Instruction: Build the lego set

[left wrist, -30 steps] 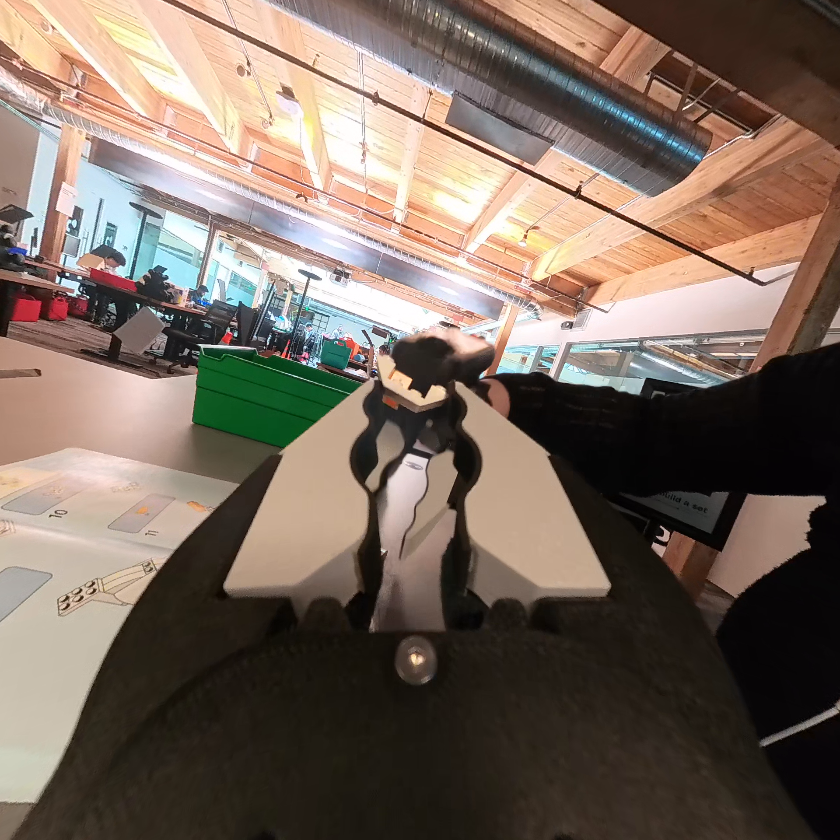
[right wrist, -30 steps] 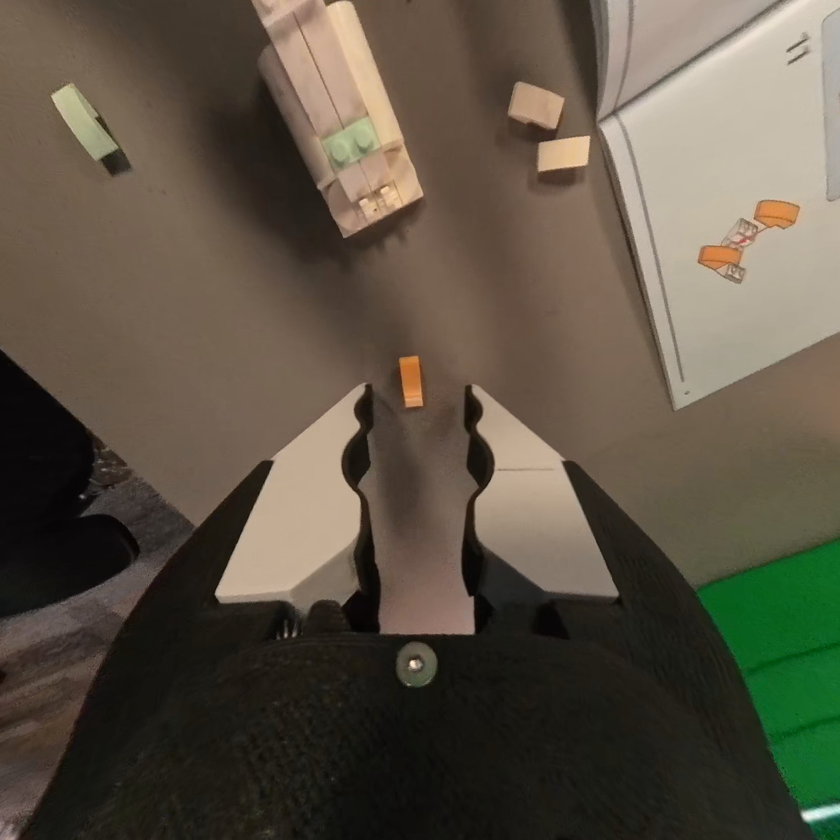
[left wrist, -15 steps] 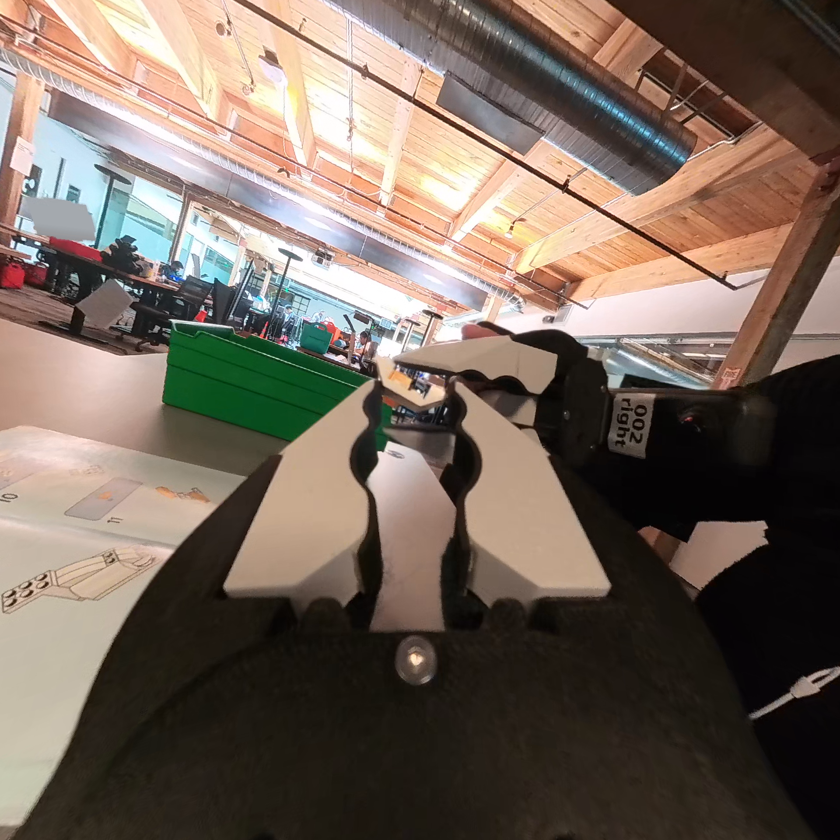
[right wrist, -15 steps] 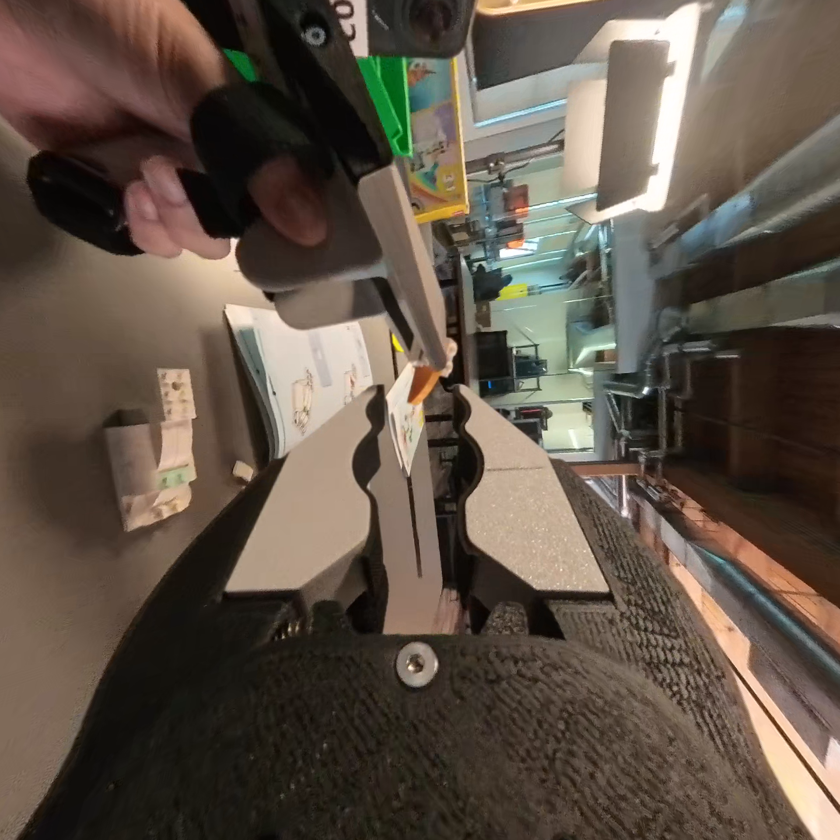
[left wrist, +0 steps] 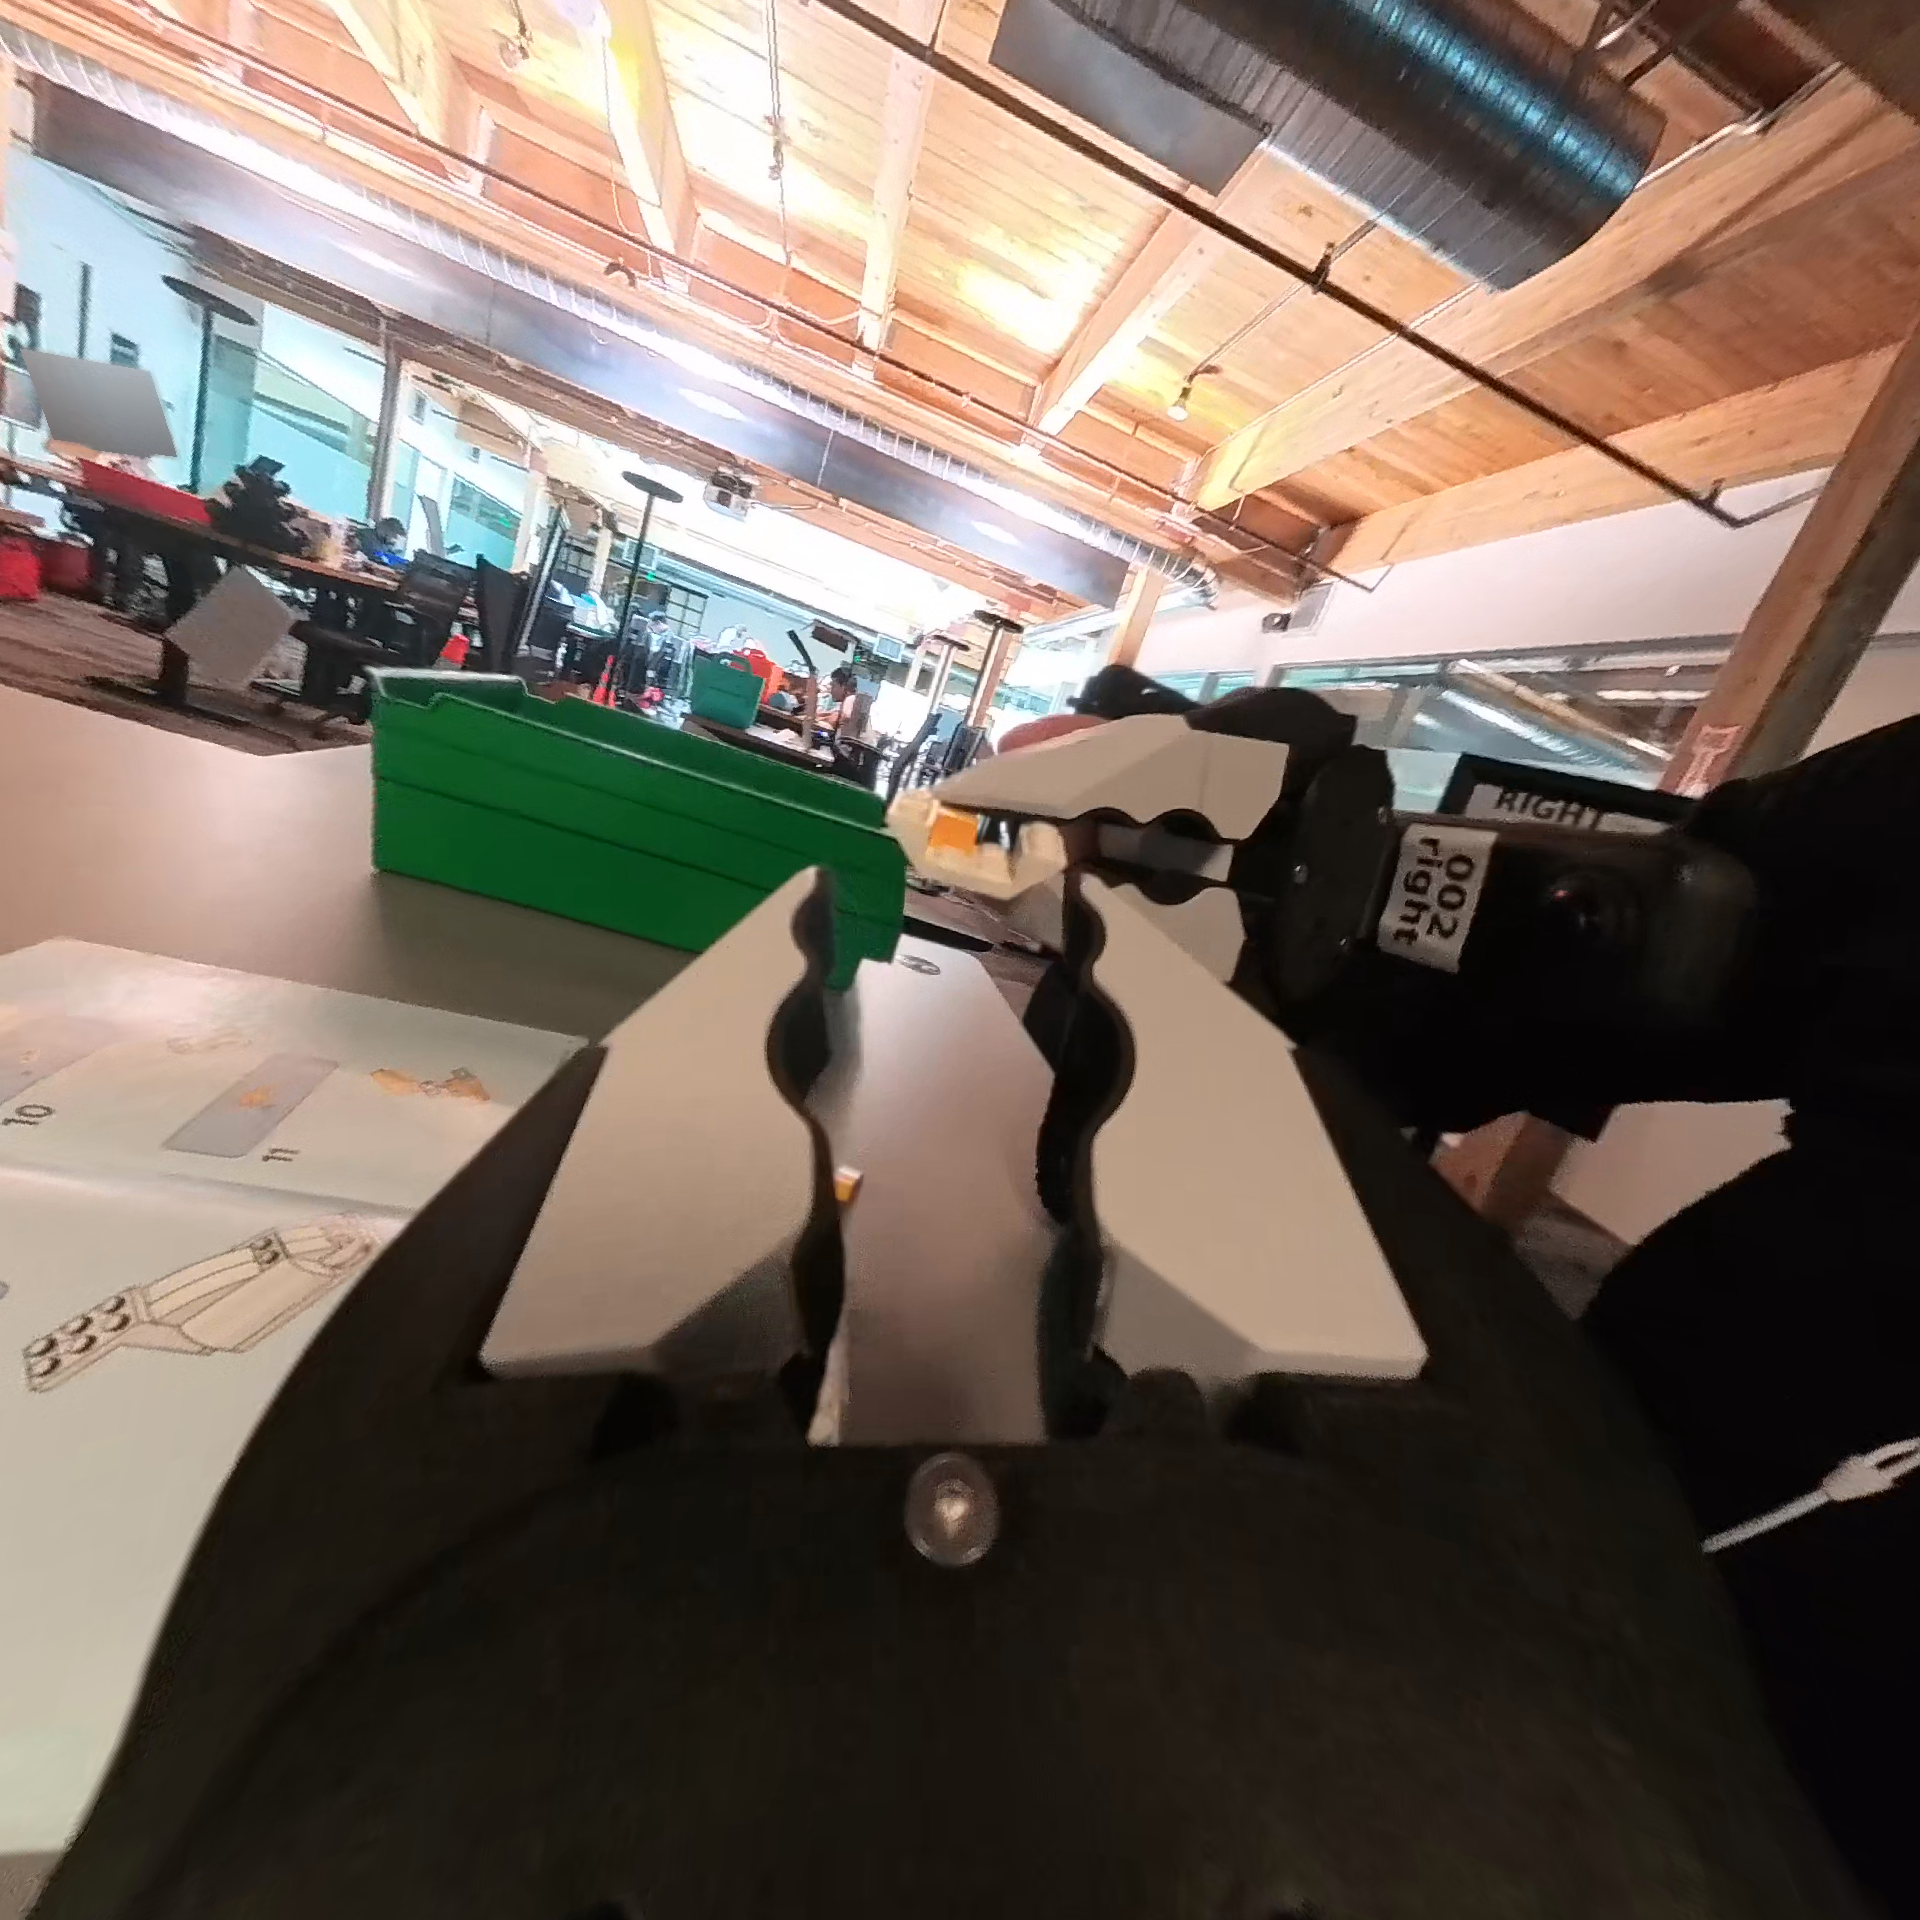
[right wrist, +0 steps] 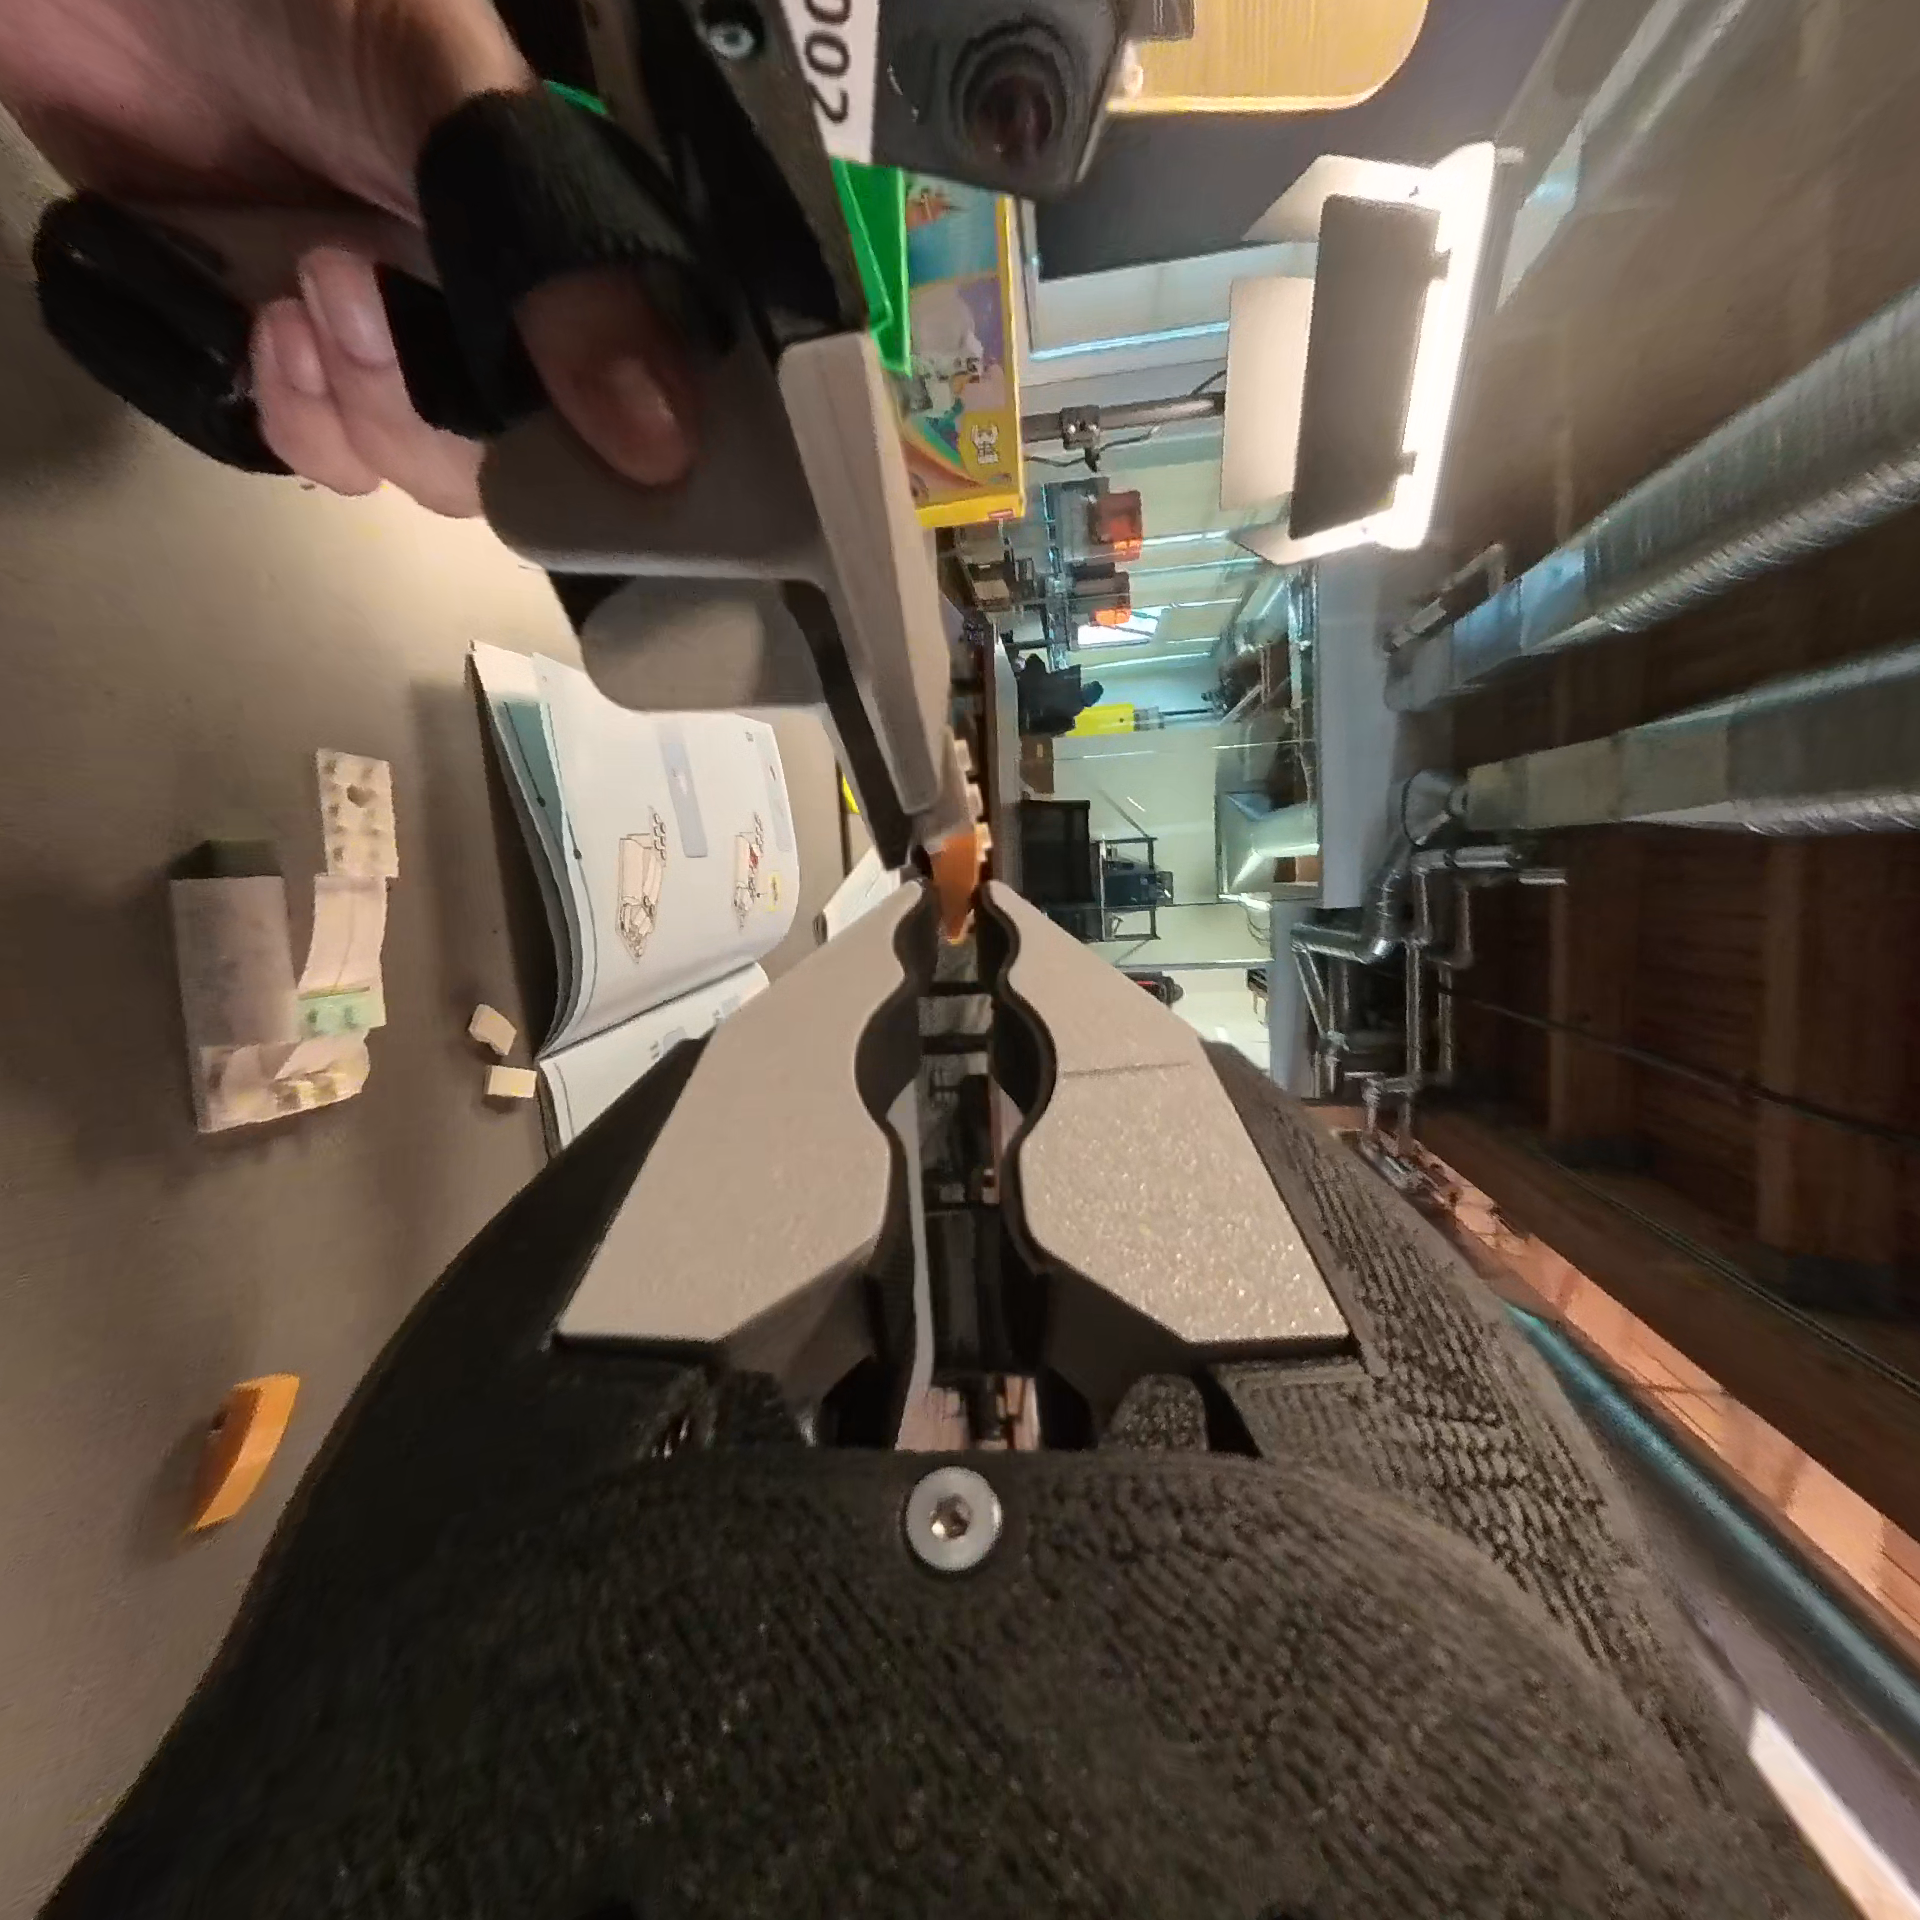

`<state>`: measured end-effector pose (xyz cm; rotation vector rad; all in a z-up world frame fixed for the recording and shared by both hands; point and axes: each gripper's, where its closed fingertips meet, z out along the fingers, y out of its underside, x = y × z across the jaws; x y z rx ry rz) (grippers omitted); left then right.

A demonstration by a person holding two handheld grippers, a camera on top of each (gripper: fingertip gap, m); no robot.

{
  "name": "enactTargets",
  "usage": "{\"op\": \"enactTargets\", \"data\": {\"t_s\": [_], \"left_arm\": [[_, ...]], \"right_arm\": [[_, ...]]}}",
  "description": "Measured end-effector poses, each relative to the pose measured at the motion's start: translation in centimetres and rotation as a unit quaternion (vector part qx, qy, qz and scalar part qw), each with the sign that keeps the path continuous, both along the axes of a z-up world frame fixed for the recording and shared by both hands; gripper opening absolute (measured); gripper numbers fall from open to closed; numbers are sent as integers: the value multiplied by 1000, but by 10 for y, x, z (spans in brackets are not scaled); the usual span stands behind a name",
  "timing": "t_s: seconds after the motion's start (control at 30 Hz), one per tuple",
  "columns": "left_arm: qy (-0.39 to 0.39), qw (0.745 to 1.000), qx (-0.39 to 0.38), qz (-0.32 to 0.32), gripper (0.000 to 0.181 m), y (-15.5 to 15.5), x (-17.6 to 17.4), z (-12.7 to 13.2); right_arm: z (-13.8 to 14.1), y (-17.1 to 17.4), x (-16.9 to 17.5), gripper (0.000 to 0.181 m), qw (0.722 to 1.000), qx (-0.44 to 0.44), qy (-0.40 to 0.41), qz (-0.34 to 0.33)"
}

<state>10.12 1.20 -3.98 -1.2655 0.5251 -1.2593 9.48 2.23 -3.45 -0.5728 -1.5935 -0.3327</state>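
Note:
My right gripper (right wrist: 954, 899) is shut on a small orange lego piece (right wrist: 951, 883) that is joined to a white studded piece (right wrist: 966, 779). In the left wrist view the right gripper (left wrist: 935, 831) reaches in from the right and holds this orange and white assembly (left wrist: 956, 842) just above and beyond my left gripper's tips. My left gripper (left wrist: 940, 894) is open and empty, with a wide gap between its jaws. In the right wrist view its fingertips (right wrist: 914, 821) end right beside the assembly. Both grippers are raised above the grey table (right wrist: 125, 727).
A partly built white model (right wrist: 281, 987), two small cream pieces (right wrist: 499, 1049) and a loose orange curved piece (right wrist: 244, 1444) lie on the table. The open instruction booklet (left wrist: 208, 1143) lies at the left. Stacked green bins (left wrist: 623, 831) stand behind it. A yellow lego box (right wrist: 956, 343) stands farther off. The grippers are tip to tip, or close to it.
My right gripper swung up from the table with the orange piece to meet the left gripper's white piece. My left gripper's jaws have since opened wide, leaving the assembly in the right gripper.

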Motion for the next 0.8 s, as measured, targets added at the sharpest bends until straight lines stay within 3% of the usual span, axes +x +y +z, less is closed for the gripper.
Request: {"op": "enactTargets", "data": {"t_s": [0.37,0.7,0.73,0.8], "left_arm": [[-1,999,28,-39,40,-16,11,5],[36,997,68,-6,30,-17,11,6],[41,997,65,-1,30,-15,11,4],[52,997,58,10,30,-11,9,0]], "right_arm": [[1,-13,10,4,999,17,1,36],[-3,-13,10,5,999,-10,11,36],[-6,-13,11,8,999,-30,11,39],[-12,-10,17,34,993,-110,8,41]]}}
